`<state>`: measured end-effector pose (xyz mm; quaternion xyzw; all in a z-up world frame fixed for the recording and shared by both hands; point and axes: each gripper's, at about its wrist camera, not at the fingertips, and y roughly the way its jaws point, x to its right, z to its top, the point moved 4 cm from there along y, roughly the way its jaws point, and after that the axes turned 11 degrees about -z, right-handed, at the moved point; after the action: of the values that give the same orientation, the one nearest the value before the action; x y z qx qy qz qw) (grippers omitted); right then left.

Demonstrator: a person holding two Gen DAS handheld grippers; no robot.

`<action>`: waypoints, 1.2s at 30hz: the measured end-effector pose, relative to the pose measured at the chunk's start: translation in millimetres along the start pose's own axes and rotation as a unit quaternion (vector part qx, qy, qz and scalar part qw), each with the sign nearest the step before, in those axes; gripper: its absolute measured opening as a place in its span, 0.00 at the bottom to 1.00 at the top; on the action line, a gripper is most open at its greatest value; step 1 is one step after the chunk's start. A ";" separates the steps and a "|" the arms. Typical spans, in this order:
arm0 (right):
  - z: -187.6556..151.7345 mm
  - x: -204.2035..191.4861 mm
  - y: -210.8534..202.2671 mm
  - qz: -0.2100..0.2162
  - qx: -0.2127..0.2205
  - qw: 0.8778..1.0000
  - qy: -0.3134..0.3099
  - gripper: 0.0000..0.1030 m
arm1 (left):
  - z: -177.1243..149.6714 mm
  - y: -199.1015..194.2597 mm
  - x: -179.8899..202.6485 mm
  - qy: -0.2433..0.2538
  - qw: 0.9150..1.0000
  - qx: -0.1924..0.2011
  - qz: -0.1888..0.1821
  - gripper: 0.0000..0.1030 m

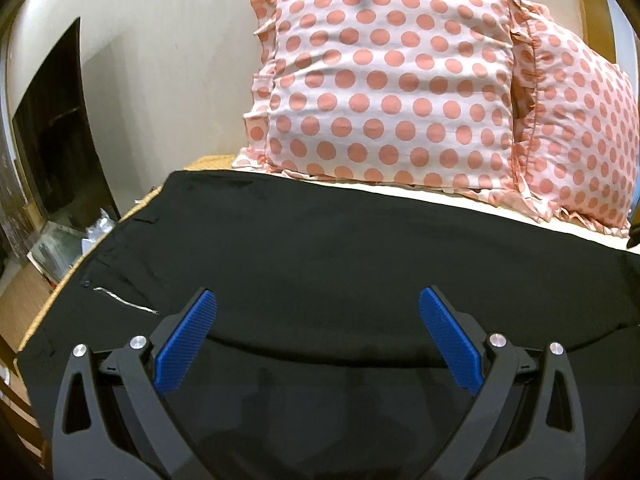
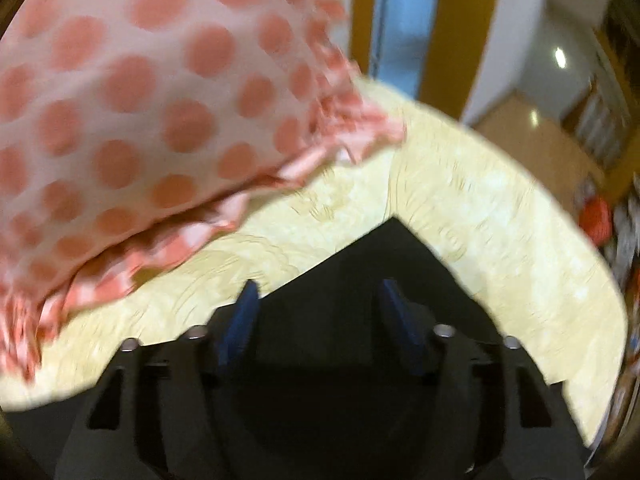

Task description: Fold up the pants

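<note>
Black pants [image 1: 312, 248] lie spread flat on a pale yellow bed cover [image 2: 500, 240]; a folded edge crosses just in front of my left gripper. My left gripper [image 1: 318, 300] is open, its blue pads [image 1: 188, 340] wide apart over the near part of the pants, holding nothing. In the blurred right wrist view, a pointed corner of the pants [image 2: 392, 248] lies on the cover. My right gripper [image 2: 318, 292] is open above that corner, its blue pads [image 2: 240, 320] apart on either side of the cloth.
Two pink polka-dot pillows [image 1: 384, 80] stand at the head of the bed behind the pants; one also shows in the right wrist view [image 2: 120, 100]. A dark screen [image 1: 56, 128] and clutter stand left of the bed. The bed edge drops to a wooden floor [image 2: 516, 120] on the right.
</note>
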<state>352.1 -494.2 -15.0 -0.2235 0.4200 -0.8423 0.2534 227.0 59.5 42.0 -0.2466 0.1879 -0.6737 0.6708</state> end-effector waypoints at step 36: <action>-149.0 139.0 -75.0 0.265 0.041 0.958 0.099 0.05 | -3.6 13.5 2.8 -0.016 0.999 -0.005 -0.048 0.98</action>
<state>139.1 -452.2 -12.2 -0.0090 0.4523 -0.7791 0.4339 235.9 56.1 31.4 -0.2690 0.1682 -0.7006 0.6392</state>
